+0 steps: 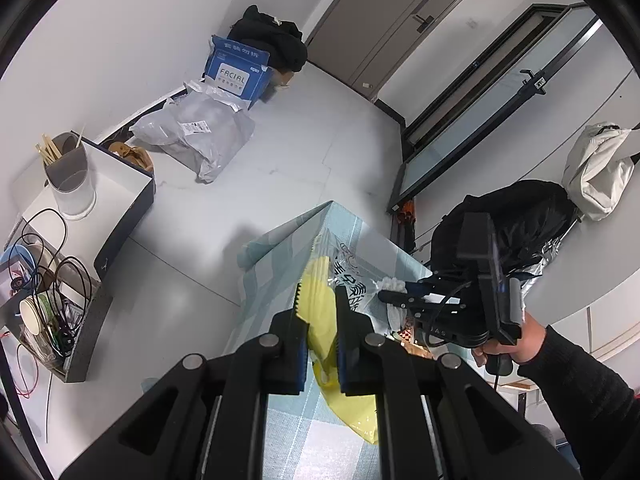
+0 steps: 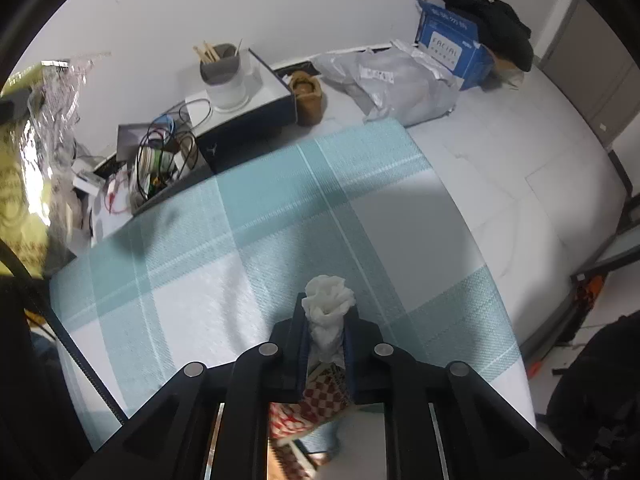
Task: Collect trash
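Note:
In the left wrist view my left gripper is shut on a yellow plastic bag, held up above the teal plaid tablecloth. The bag's clear printed part spreads to the right. Beside it, a person's hand holds my right gripper with a white tissue at its tips. In the right wrist view my right gripper points down at the tablecloth and is shut on the crumpled white tissue. A red-and-white checked wrapper lies under its fingers. The yellow bag hangs at the left edge.
Beyond the table, a dark box carries a clear cup of chopsticks, next to a bin of cables and paper cups. A grey mailer bag, a blue carton and black clothing lie on the floor. A black backpack sits right.

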The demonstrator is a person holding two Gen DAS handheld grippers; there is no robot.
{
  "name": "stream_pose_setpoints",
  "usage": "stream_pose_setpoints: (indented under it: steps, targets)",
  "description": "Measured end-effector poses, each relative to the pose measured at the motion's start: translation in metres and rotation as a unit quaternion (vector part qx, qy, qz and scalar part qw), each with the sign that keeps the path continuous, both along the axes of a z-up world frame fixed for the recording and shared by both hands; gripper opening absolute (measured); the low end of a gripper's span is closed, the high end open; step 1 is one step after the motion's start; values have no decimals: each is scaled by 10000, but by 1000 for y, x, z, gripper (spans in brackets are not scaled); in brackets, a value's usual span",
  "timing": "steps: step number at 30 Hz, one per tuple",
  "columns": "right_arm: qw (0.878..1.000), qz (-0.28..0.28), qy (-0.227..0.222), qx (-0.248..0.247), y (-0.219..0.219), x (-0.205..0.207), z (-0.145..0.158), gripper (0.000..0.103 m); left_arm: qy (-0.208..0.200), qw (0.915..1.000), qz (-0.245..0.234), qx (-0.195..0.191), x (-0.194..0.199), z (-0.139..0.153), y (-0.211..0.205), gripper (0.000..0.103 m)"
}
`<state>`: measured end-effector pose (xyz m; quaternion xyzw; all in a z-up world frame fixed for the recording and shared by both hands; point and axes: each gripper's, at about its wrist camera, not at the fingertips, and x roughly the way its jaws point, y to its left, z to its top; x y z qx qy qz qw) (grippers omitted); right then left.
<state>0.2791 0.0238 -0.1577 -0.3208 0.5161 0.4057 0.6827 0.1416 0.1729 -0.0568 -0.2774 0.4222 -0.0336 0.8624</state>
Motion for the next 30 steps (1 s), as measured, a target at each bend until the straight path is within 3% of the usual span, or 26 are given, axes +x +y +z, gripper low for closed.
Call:
stream_pose_setpoints:
  steps: [14,23,26,30]
  targets:
    - [9868,-987,-322,1240,-23,-15,84,13,-263,9996,-94,92,-2,13,-22,7]
    - [9681,-1649,-809,1704,-98,-61,156,12,-631,9959,-575,308,-4,35,-61,7]
    - [9604,-1929,-947,1776,-125,-80,173,12,-791,9929,-740,486,-8,47,-79,7]
    - [9511,-2250,-1154,1776,-157,-102,190,12,-854,9911,-930,417,-12,59,-99,7]
